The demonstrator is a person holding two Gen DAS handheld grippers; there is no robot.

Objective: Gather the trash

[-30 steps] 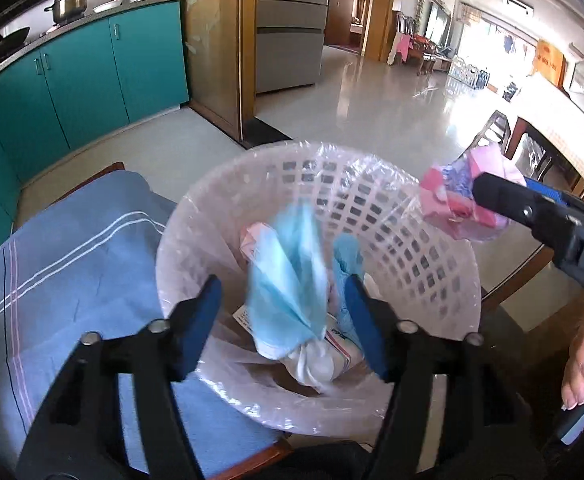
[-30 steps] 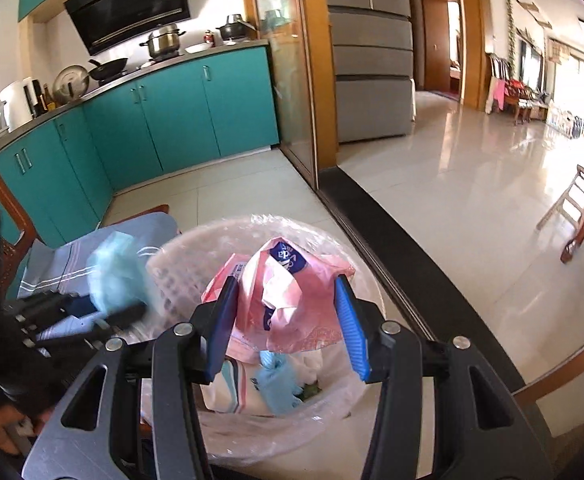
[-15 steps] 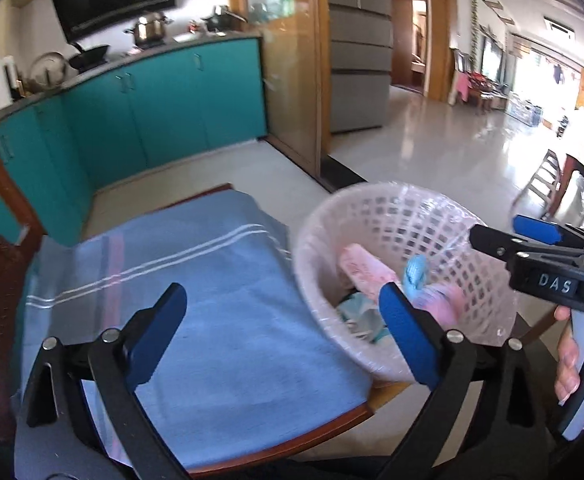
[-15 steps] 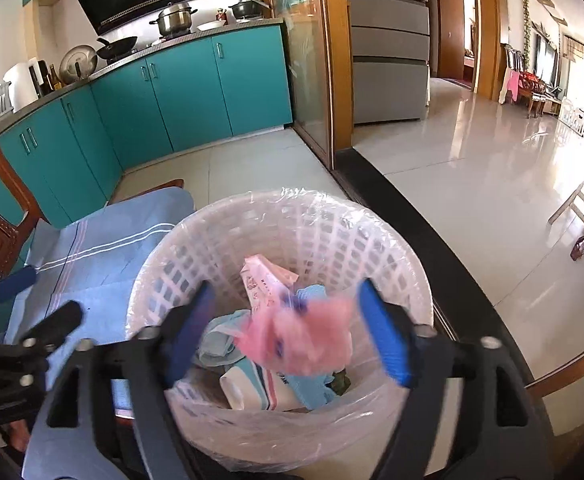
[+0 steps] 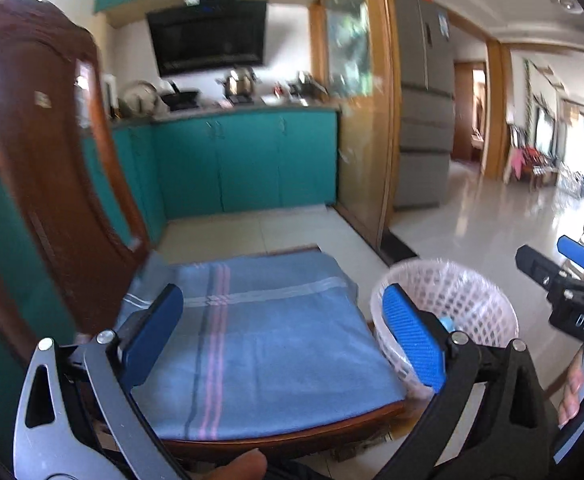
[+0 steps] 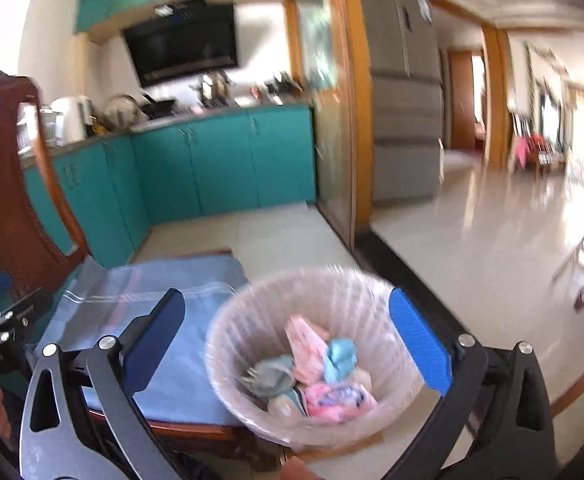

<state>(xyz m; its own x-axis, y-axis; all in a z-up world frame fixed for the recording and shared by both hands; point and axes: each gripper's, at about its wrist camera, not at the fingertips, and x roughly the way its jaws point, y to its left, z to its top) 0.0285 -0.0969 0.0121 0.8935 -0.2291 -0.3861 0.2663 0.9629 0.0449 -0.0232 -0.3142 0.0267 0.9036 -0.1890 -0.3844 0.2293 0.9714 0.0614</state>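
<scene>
The trash (image 6: 324,376) is a small heap of crumpled bits: pink wrappers with blue marks, a light blue scrunched piece, and a gray-blue lump. It all lies at the bottom of the basket (image 6: 251,320). In the left wrist view only a tiny bit of blue peeks out of it.

The basket is round and wider at the top. Its wall is white plastic with many little square holes, and a thin clear bag lines the inside. It stands on the floor (image 6: 472,260) just beside the front corner of a wooden chair (image 5: 43,160). The chair has a dark, shiny brown back and a flat blue cloth (image 5: 259,332) with pink and white stripes over the seat. The floor is smooth, pale and glossy. Teal cupboards (image 5: 247,160) stand behind.

The left tongs (image 5: 281,338) are spread wide apart over the blue cloth. They hold nothing and touch nothing. Their pads (image 5: 412,340) are bright blue and bumpy, on black arms.

The right tongs (image 6: 287,344) are spread wide apart too, above the basket. They are empty, and the trash lies below, between the two blue pads.
</scene>
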